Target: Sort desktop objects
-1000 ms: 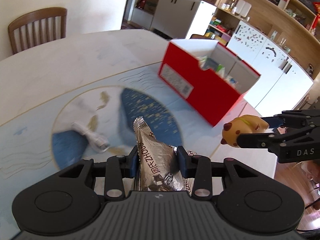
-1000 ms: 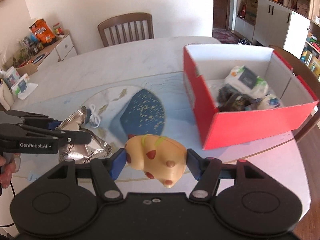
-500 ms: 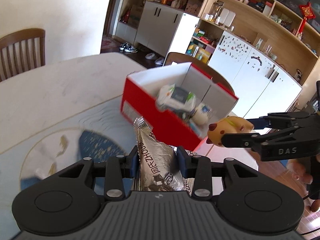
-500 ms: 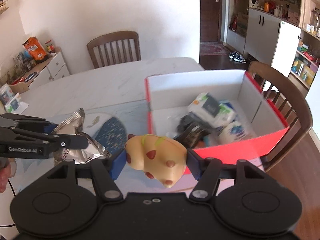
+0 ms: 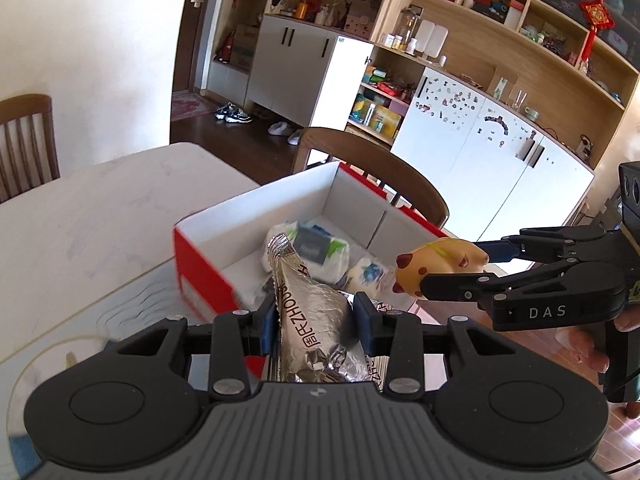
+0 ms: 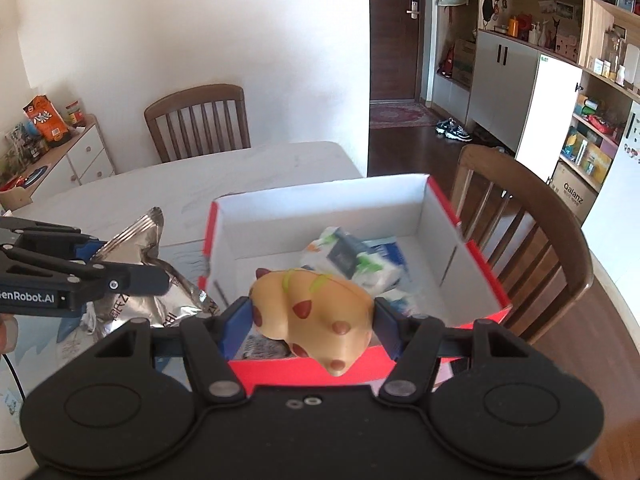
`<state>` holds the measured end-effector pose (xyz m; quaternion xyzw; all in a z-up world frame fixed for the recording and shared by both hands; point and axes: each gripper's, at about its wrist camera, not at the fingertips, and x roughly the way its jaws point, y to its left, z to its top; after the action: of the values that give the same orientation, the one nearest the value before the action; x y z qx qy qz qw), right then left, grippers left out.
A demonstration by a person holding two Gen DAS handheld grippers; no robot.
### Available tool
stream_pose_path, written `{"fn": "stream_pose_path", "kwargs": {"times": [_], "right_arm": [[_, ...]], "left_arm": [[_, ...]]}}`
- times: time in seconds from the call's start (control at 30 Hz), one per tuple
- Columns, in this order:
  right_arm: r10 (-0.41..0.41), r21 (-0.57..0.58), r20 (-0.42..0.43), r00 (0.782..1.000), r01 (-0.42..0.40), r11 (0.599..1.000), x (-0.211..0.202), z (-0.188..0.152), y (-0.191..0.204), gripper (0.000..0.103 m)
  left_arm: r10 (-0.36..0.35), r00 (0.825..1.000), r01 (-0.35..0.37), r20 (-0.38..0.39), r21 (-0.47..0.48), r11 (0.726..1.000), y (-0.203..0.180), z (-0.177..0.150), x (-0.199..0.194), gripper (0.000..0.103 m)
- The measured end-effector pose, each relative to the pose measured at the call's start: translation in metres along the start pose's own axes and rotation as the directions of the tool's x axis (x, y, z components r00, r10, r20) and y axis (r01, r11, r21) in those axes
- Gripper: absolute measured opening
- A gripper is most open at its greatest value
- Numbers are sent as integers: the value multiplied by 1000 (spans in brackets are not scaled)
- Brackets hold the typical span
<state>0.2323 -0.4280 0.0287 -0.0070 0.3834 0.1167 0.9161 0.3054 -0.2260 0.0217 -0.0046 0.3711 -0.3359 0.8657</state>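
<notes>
Left wrist view: left gripper is clamping a silver foil snack bag, hanging above the red box's near wall | Right wrist view: right gripper is pinching a tan spotted toy over the box's front rim; white packets are lying inside the box.
</notes>
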Motion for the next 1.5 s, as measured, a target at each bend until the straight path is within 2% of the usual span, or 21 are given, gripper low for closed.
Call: {"fn": "stream_pose_path", "kwargs": {"times": [0.2,0.4,0.7,0.93,1.17,1.3,1.5], "right_arm": [[-13,-11,4,1000,13,1000,8,9,-22,64],[-15,-18,-29,999,14,1000,31,11,-40,64],[9,-60,-50,999,-12,998,58,10,-53,64],[56,-111,-85,995,-66,992,77,11,-50,64],[91,-189,-163,982,-122,974,98,11,-39,64],[68,-241,-195,978,-116,964,109,6,-32,64],[47,-260,-226,973,-106,960,119,-2,-34,64]], "left_arm": [[24,1000,-24,-7,16,1000,-12,17,27,38],[62,998,-61,-19,24,998,-17,33,57,38],[112,992,-110,-54,46,993,-19,44,94,38],[139,986,-133,-88,65,989,-13,52,119,38],[174,977,-164,-124,85,983,-8,51,141,38],[190,972,-179,-138,92,980,-6,47,151,38],[229,956,-213,-185,101,972,-4,40,166,38]]}}
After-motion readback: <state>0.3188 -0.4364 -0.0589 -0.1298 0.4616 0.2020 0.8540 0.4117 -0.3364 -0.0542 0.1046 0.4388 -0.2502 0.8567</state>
